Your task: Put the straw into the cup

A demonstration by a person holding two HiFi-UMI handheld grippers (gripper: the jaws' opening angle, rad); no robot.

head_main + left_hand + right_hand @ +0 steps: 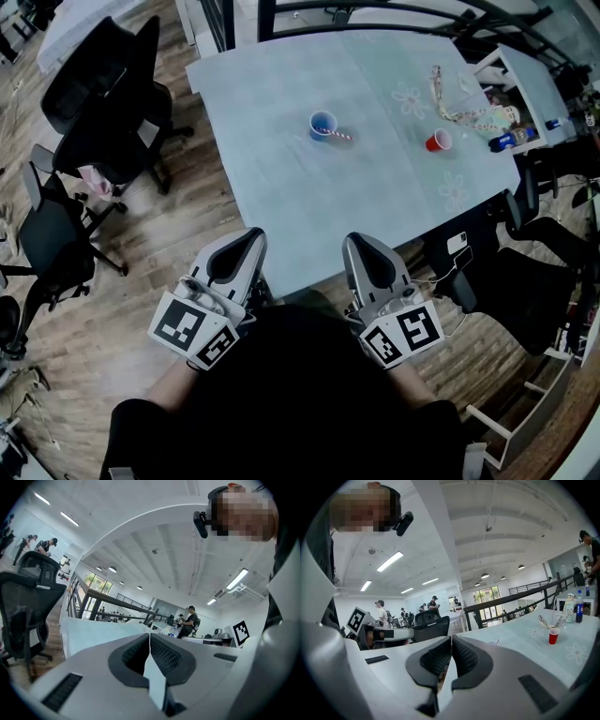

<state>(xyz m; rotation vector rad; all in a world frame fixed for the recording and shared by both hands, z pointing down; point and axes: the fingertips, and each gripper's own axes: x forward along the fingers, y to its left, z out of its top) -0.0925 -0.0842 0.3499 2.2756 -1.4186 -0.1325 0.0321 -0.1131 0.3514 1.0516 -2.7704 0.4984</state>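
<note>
While the left gripper and right gripper sit at lower centre, each with jaws pressed together on nothing, the small blue round cup stands upper centre on the pale blue-green table. Red-and-white striped straw rests in it, free end leaning over the rim to the right. Small red plastic cup stands well apart at right; contents unreadable.

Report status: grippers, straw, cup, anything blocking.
Left gripper shut, empty; right gripper shut, empty, both near table edge. Straw leaning from blue cup, seemingly inside. Red cup stands apart, not in the way.
</note>
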